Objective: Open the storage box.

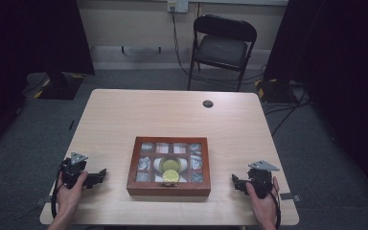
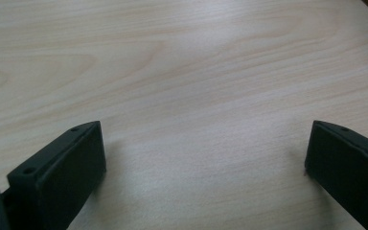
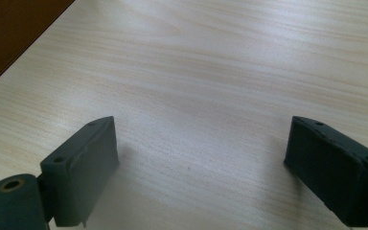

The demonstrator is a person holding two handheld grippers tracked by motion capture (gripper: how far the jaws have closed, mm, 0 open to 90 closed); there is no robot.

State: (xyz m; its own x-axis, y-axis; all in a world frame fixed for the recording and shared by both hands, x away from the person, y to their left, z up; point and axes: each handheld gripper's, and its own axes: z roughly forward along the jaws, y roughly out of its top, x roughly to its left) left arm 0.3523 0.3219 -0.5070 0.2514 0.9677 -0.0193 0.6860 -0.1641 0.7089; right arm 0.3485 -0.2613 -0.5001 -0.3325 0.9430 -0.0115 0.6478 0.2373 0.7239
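Pale wood grain is seen beneath both sets of fingers, and nothing lies between them. At the near edge of the bench point(image 1: 124, 110), the left gripper point(image 1: 100, 175) is held in a hand point(image 1: 69, 194) at the left and the right gripper point(image 1: 235, 182) in the other hand point(image 1: 263, 203) at the right, each pointed inward toward the middle. In the left gripper view the left gripper's fingers point(image 2: 62, 172) are seen spread wide apart over bare bench; in the right gripper view the right gripper's fingers point(image 3: 84, 165) are likewise spread wide, with a dark brown edge of the box caught in the upper left corner.

Between the two grippers, well apart from each, a wooden display box point(image 1: 168, 188) is placed flat near the front of the bench. Its glass-paned lid point(image 1: 171, 143) is shut, with a brass clasp point(image 1: 169, 183) at the front edge. Through the panes, small compartments are made out, and a white cup with a yellow-green lid point(image 1: 171, 175) is seen in the middle one; the other contents are too small to be told.

The work is judged to be at its start: the box is untouched, and the clasp and lid are yet to be reached.

Farther off, a round cable port point(image 1: 208, 103) is set in the bench, and a black folding chair point(image 1: 223, 45) stands beyond on the grey floor.
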